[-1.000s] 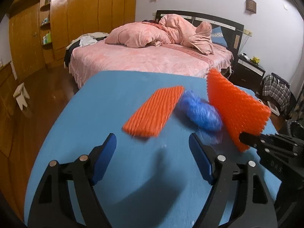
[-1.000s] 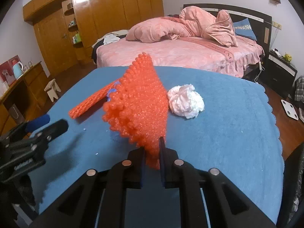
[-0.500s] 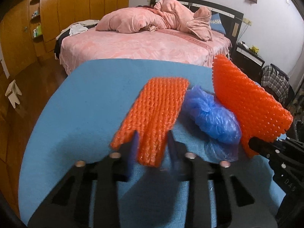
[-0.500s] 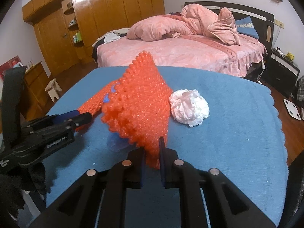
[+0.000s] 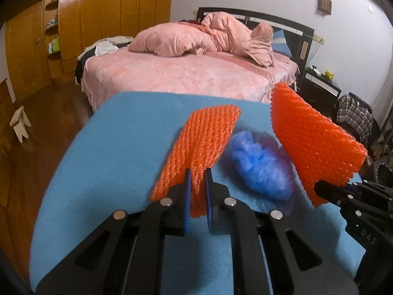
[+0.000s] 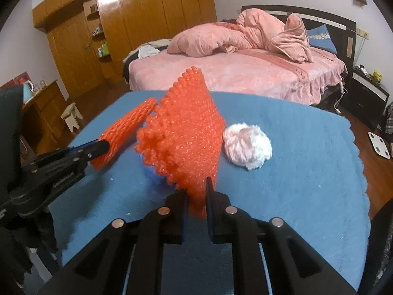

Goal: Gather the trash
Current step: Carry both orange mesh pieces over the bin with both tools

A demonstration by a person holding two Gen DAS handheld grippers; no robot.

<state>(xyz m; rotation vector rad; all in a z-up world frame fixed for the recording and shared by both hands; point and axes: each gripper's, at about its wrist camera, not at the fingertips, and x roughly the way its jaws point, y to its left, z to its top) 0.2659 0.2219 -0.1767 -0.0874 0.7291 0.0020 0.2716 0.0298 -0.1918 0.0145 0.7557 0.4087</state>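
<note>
My left gripper (image 5: 196, 184) is shut on the near end of a long orange foam net sleeve (image 5: 203, 142), lifted off the blue table cloth (image 5: 118, 147); the sleeve also shows in the right wrist view (image 6: 122, 132). My right gripper (image 6: 196, 194) is shut on a second, wider orange foam net (image 6: 186, 132), held upright above the table; it shows at the right of the left wrist view (image 5: 312, 137). A crumpled blue plastic bag (image 5: 260, 164) lies between the two nets. A crumpled white tissue ball (image 6: 248, 145) lies on the cloth to the right.
A bed with a pink cover (image 5: 196, 73) stands behind the table. A wooden wardrobe (image 6: 147, 24) fills the far left wall. A small white stool (image 6: 71, 115) stands on the wood floor at the left. A dark nightstand (image 5: 321, 91) is at the right.
My left gripper moved forward and closed on the long orange net sleeve, then raised its near end off the cloth. My right gripper kept holding the wider net.
</note>
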